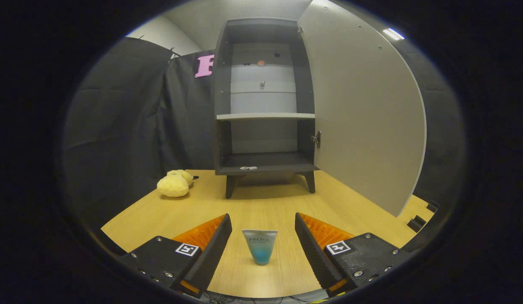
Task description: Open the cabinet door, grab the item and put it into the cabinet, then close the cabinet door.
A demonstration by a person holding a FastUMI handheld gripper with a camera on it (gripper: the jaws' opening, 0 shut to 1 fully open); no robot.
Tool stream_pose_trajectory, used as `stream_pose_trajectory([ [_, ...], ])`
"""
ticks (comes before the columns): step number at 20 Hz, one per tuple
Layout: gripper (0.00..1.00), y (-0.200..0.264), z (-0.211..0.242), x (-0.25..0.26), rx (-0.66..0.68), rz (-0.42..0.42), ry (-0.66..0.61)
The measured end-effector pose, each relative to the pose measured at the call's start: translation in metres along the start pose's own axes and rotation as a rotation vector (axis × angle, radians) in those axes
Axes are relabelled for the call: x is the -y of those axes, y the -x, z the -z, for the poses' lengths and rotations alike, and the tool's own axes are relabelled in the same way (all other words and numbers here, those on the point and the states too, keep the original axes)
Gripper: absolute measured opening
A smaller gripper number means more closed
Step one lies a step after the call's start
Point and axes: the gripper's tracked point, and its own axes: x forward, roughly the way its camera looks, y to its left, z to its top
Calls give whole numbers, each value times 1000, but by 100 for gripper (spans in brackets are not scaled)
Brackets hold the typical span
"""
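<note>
- The cabinet (263, 105) stands at the far side of the surface (261, 207) on short dark legs, its door (363, 114) swung wide open to the right.
- Inside, one pale shelf (265, 115) splits it into an upper and a lower compartment; the upper one holds nothing loose that I can make out — only small marks and fittings on the back panel.
- On the front edge of the lower floor lie a couple of small pale bits (248, 168), too small to identify.
- The cabinet's frame is dark and matt, the back panel light grey in flat bands; the door is a smooth pale slab with a dark hinge (316, 139) at mid-height.
- The surface is light wood with fine straight grain.
- The item, a small tube (260, 246), stands upright on its narrow end: wide flat crimped top, tapering down, pale above and shading to blue below.
- A yellow plush toy (174, 184), soft and rounded, lies on the surface left of the cabinet, near the black cloth wall.
- The tongs (263, 230) are spread wide — the tube stands between the two fingers, clear of both, with a gap on each side; nothing is gripped.
- The inner faces of the fingers (217, 245) are ridged.
</note>
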Motion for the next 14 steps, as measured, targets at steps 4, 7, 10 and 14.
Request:
stream_pose_trajectory([
  [4,93,-12,32,-2,-69,0,7],
  [7,92,-22,55,0,-123,6,0],
  [10,88,-31,67,1,-155,13,-5],
  [14,76,-38,75,-1,-186,9,10],
])
